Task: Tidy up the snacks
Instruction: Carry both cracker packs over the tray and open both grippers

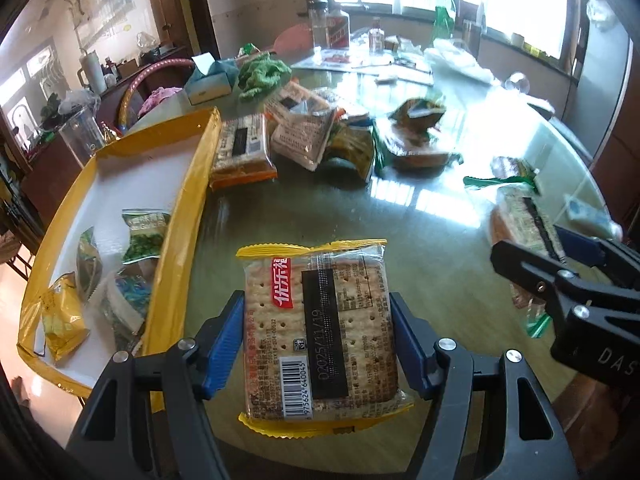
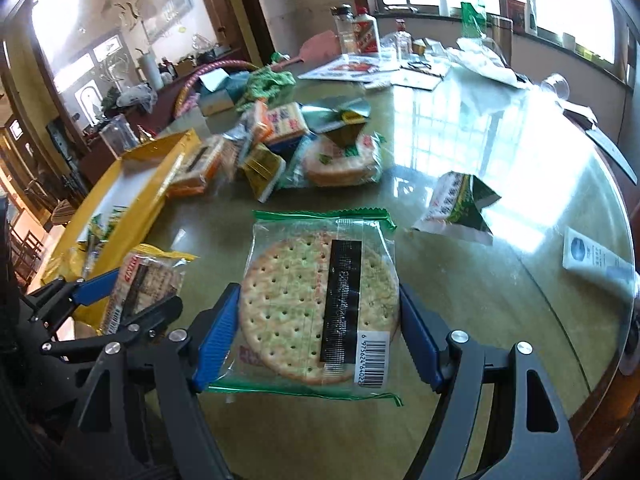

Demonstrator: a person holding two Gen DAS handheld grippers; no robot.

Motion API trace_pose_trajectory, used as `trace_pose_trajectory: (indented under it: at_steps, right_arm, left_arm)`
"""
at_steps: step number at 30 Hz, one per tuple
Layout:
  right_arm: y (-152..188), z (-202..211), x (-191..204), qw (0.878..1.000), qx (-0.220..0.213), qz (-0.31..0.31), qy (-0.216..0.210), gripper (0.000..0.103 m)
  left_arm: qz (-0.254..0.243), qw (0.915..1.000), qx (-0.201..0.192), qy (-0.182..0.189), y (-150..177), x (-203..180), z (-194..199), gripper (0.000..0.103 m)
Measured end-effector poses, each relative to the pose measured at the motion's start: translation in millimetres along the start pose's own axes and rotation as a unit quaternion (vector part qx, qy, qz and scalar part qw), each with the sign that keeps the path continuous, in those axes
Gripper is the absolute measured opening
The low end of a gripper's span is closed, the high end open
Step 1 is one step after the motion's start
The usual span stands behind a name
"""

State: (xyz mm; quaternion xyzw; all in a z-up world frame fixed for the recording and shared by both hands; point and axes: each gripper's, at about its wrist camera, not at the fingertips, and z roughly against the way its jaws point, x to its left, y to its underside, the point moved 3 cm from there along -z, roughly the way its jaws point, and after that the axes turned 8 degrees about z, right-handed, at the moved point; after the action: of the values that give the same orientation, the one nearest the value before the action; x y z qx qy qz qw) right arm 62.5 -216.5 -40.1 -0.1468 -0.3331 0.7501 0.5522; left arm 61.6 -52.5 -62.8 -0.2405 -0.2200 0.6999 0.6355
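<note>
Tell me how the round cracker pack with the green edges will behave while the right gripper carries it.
The round cracker pack probably stays flat and stiff, since whole crackers fill the clear wrapper. It looks light for its size, being thin. It is likely fragile: the blue fingers of the right gripper press its edges, so a harder squeeze could crack them. The glossy film may slip.

Square cracker pack [image 1: 322,330], yellow-edged, barcode side up, above the table beside the yellow tray [image 1: 192,184]; round cracker pack [image 2: 320,308], green-edged, likewise lifted.
</note>
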Motion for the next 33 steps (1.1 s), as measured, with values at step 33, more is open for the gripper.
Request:
trace_pose_trajectory:
  at_steps: [33]
  right_arm:
    - [-144, -41, 189, 0.985, -0.012, 0.095, -0.145, 0.076]
  left_arm:
    - [0.184, 0.9799, -0.074, -0.018, -91, 226, 37, 0.069]
